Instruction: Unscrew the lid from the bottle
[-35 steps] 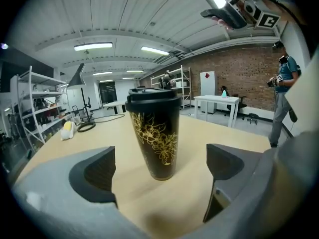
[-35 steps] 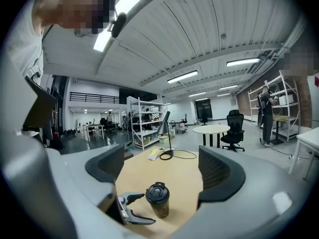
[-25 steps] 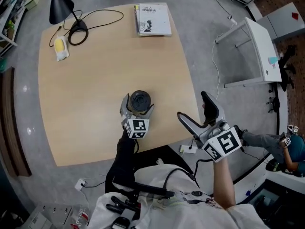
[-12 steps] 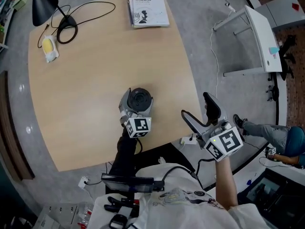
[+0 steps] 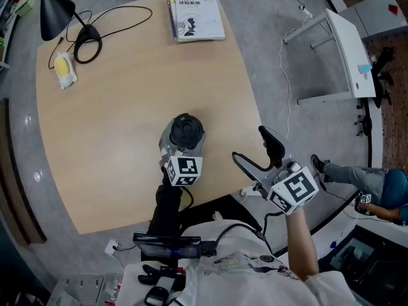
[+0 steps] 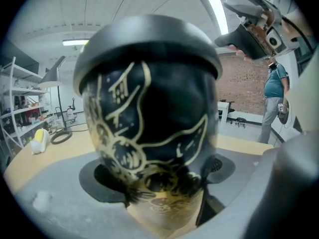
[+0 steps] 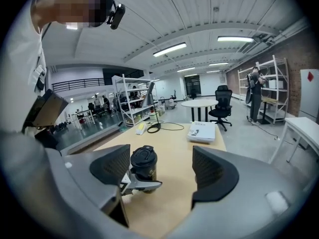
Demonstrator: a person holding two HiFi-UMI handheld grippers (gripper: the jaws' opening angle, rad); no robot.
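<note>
Slip risk: left hand-held gripper [image 5: 183, 146], jaws just closed inward, clamps the bottle [image 5: 185, 136] low down; bottle stands upright on the desk [image 5: 115, 107] near its front edge, lid [image 5: 187, 129] on; right hand-held gripper [image 5: 252, 145], jaws apart though just narrowing, is empty, beyond the desk edge, well apart from the lid; a weak low clamp would likely let the bottle spin or tip under torque; a skewed approach could topple it

This is an open lab-like office: metal shelves [image 7: 130, 103], an office chair [image 7: 221, 106], a brick wall [image 7: 294, 63] (strip lights [image 7: 169, 49] overhead).
</note>
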